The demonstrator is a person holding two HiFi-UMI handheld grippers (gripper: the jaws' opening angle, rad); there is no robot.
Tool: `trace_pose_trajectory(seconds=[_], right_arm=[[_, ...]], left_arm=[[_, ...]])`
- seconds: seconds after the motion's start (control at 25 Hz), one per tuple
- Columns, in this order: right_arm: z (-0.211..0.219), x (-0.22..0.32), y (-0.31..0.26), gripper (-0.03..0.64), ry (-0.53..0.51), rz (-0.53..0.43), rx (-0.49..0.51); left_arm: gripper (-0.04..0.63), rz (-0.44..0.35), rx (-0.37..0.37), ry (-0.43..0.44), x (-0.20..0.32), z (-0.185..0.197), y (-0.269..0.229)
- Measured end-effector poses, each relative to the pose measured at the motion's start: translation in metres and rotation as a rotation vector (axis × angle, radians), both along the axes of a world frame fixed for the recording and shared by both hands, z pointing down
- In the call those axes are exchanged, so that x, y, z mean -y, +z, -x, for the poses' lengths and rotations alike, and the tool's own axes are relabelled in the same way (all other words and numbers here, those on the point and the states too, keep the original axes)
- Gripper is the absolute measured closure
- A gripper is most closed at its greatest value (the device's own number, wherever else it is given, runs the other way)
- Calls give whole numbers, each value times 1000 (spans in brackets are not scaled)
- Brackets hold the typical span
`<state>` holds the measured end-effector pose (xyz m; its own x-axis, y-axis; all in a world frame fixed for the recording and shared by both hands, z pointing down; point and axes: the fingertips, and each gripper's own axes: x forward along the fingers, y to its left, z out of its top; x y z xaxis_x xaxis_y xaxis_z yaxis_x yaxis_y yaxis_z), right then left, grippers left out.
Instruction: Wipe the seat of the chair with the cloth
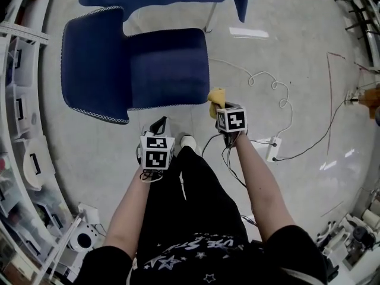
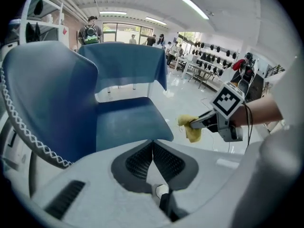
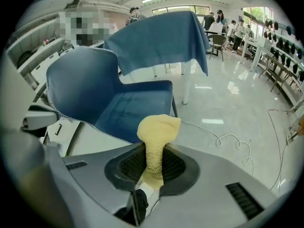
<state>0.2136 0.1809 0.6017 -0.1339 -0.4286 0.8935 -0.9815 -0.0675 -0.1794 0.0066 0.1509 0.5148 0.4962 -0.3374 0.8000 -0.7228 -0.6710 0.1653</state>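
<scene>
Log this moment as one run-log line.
phase: wipe not begun | right gripper: shut on yellow cloth | left gripper: shut, empty | chair seat: cloth beside its front corner, not touching

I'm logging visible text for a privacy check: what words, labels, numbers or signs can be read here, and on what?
No text reads clearly.
Shirt: pale print among stars, upside down and blurred, unreadable.
Shelf labels: dark marks, too small to read.
Marker cubes: black-and-white square patterns only, no letters.
</scene>
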Motion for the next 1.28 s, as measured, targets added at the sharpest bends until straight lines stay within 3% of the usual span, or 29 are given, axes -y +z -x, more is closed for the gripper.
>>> trace_pose_trajectory(seconds=[0.28,0.6,0.96,1.28], right_arm=[[22,21,-101,551,-78,-122,21],[56,43,-194,551,-102,-260,3],[95,18,-265,551,79,-356,-52],[151,-16,-291,551,214,-409,-51]], left_arm=[[575,-73,-69,-79,10,8,-81],[575,-129,-155,-57,23,24,-153],[575,-162,-215,120,13,72,-195],[575,-214,-253,176,11,137,-222]])
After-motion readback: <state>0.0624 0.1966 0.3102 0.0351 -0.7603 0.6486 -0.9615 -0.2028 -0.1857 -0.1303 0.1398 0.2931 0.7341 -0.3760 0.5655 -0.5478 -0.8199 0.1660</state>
